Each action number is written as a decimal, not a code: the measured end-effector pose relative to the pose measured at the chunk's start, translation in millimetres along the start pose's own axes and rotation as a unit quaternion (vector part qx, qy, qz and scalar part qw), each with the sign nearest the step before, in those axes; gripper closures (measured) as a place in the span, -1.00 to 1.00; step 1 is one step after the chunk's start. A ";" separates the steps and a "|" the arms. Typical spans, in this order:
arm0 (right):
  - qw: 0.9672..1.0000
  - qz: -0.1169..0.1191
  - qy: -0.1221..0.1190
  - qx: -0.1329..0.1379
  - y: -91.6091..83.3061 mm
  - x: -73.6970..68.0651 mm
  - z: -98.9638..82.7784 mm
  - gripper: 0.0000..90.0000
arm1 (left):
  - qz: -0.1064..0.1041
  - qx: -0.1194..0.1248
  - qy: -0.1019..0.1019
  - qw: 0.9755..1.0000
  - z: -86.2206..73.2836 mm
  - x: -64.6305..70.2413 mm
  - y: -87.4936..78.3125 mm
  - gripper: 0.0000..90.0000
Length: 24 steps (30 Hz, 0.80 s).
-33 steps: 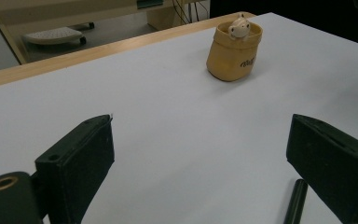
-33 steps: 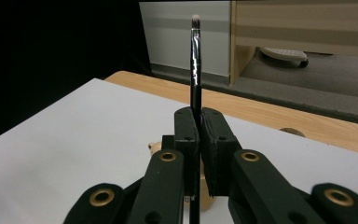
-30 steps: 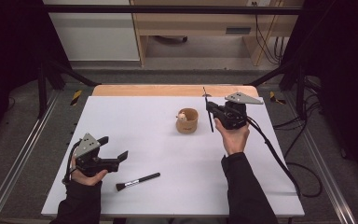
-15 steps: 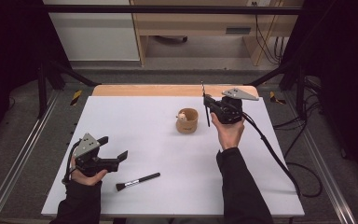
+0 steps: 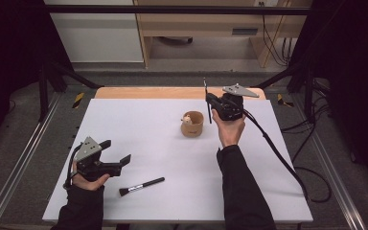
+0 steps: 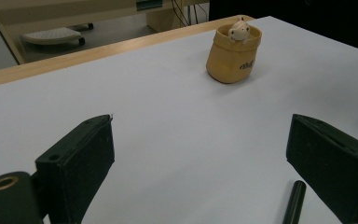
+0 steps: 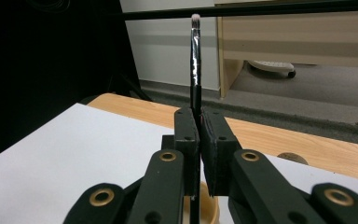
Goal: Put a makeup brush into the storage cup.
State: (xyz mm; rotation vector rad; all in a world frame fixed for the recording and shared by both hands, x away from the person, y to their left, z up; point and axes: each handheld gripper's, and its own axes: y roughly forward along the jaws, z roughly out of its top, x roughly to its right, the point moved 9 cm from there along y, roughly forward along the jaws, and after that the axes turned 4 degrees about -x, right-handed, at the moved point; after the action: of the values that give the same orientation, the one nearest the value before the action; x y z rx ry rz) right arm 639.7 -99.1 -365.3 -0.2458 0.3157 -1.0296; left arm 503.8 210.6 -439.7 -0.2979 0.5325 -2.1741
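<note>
High view: white rectangular tabletop across the middle of the frame, a small tan holder pot with a pale animal figure at its rim just right of centre. Right gripper at upper centre-right, just beside the pot, clamped on a thin black brush standing upright, its lower end level with the pot but seemingly beside it, not yet inside. Left gripper at lower left, low over the table with jaws spread and nothing between them; a black flat-headed make-up brush lying on the white surface just to its lower right. Left gripper view: both black jaws wide apart at the bottom corners, bare table between, the end of the lying brush's handle poking in at lower right, the pot at upper centre, well apart. Right gripper view: jaws pressed together on the thin brush's shaft, pale tip up near the top edge, the pot's rim partly visible below the jaws. Probably mid-way through loading brushes into the pot: next, a small shift over the opening, a straight descent, then release; afterwards, the lying brush for the left gripper.
</note>
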 end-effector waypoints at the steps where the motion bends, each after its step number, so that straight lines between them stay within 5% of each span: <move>1: 1.000 -0.001 0.001 0.001 1.5 0.5 0.2 0.91 | -0.001 0.000 -0.001 1.000 -0.2 0.1 0.3 -0.85; 24: 1.000 -0.017 0.011 0.011 37.6 1.5 0.7 0.91 | -0.003 0.001 -0.001 1.000 0.2 0.7 0.4 -0.85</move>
State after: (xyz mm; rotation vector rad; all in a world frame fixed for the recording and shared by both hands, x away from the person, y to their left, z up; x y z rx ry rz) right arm 670.6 -81.8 -377.8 -0.2215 0.3216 -1.0695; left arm 503.7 209.8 -439.7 -0.3009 0.5283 -2.1808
